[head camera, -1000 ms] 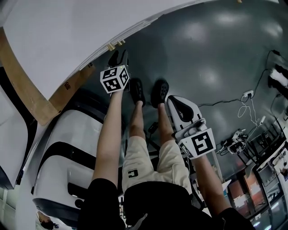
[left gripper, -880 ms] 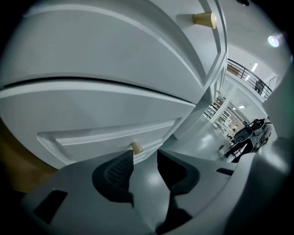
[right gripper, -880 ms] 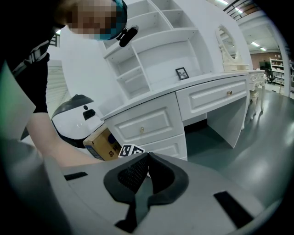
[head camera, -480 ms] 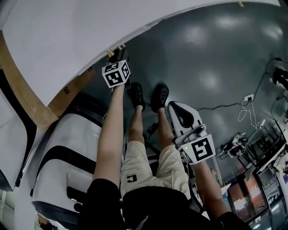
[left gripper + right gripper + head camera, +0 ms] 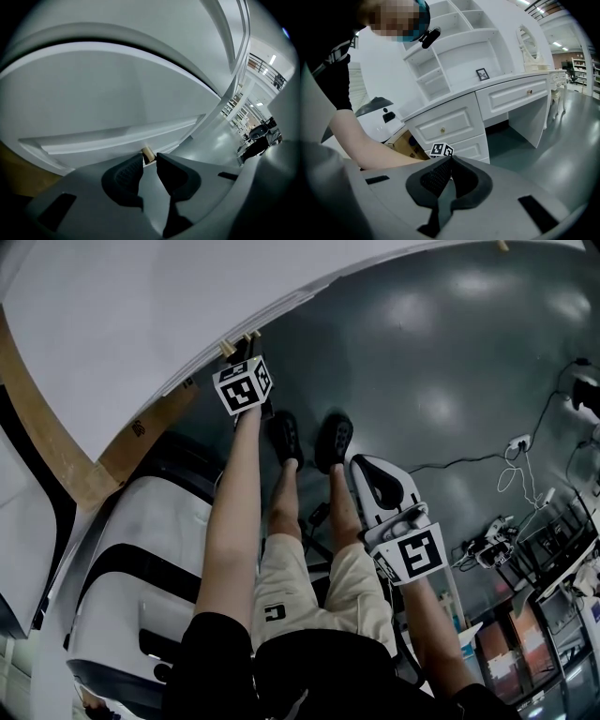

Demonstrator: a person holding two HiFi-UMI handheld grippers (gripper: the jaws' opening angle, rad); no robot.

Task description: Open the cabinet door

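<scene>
The white cabinet (image 5: 131, 315) fills the upper left of the head view, with small brass knobs (image 5: 226, 349) along its lower edge. My left gripper (image 5: 247, 351) reaches down to that edge, its marker cube (image 5: 244, 384) just behind it. In the left gripper view its jaws are closing, and a brass knob (image 5: 148, 153) on the door panel (image 5: 117, 93) stands between the fingertips; a sliver of gap still shows on the knob's right side. My right gripper (image 5: 362, 463) hangs low beside the person's right leg, shut on nothing.
The person's legs and black shoes (image 5: 333, 439) stand on the grey floor between the grippers. A white and black machine (image 5: 141, 549) and cardboard (image 5: 112, 460) sit at the left. Cables and a power strip (image 5: 516, 439) lie at the right. A white desk with drawers (image 5: 506, 101) stands beyond.
My left gripper has moved up the picture and closer to the brass knobs on the cabinet's edge. The right gripper has stayed where it was.
</scene>
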